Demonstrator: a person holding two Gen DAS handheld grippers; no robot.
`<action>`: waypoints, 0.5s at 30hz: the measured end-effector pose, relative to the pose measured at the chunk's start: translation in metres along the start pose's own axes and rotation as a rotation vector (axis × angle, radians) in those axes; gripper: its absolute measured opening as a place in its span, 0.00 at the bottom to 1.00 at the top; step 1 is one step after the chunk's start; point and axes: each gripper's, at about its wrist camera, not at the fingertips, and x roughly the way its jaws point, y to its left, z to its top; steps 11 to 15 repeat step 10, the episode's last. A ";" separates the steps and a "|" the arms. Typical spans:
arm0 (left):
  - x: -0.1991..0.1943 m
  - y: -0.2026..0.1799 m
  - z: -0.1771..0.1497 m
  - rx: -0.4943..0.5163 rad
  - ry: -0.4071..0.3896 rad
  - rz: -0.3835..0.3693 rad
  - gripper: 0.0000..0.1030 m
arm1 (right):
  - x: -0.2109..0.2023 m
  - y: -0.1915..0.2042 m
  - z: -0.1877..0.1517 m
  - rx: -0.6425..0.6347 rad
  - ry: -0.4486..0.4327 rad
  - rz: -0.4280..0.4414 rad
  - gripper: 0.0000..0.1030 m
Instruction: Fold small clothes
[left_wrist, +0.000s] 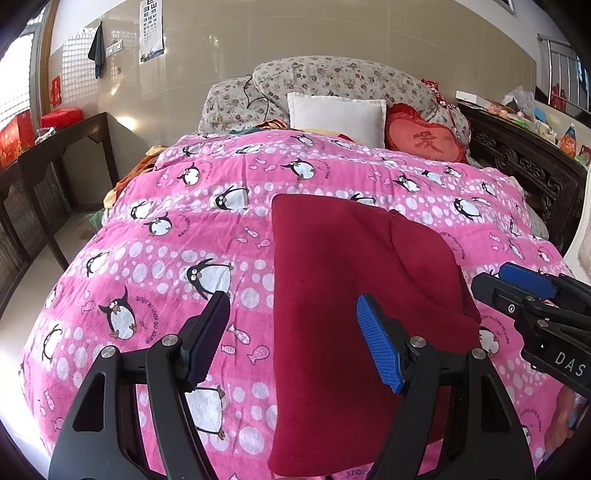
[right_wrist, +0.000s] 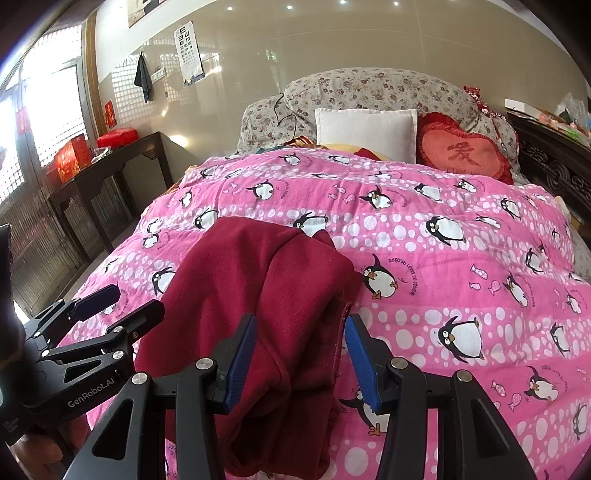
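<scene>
A dark red garment (left_wrist: 343, 314) lies folded lengthwise on the pink penguin quilt (left_wrist: 177, 240); it also shows in the right wrist view (right_wrist: 266, 302). My left gripper (left_wrist: 291, 332) is open and empty, straddling the garment's left edge above the quilt. My right gripper (right_wrist: 301, 354) is open above the garment's near right edge, where a folded layer and a hem (right_wrist: 341, 343) lie between its fingers. The right gripper shows at the right in the left wrist view (left_wrist: 517, 284), and the left gripper at the left in the right wrist view (right_wrist: 110, 302).
White pillow (left_wrist: 336, 114), red heart cushion (left_wrist: 424, 140) and floral bedding (left_wrist: 332, 77) lie at the head of the bed. A dark wooden side table (left_wrist: 55, 147) with red boxes stands left. A carved dark headboard (left_wrist: 524, 162) with clutter stands right.
</scene>
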 end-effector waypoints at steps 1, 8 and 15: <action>0.000 0.000 0.000 0.000 0.000 -0.002 0.70 | 0.000 0.000 0.000 -0.001 0.000 0.001 0.46; -0.003 0.000 0.000 0.011 -0.026 -0.002 0.70 | 0.000 0.000 -0.002 0.003 0.004 0.002 0.46; -0.003 0.002 0.000 0.011 -0.019 -0.005 0.70 | -0.002 -0.002 -0.003 0.007 0.001 0.006 0.46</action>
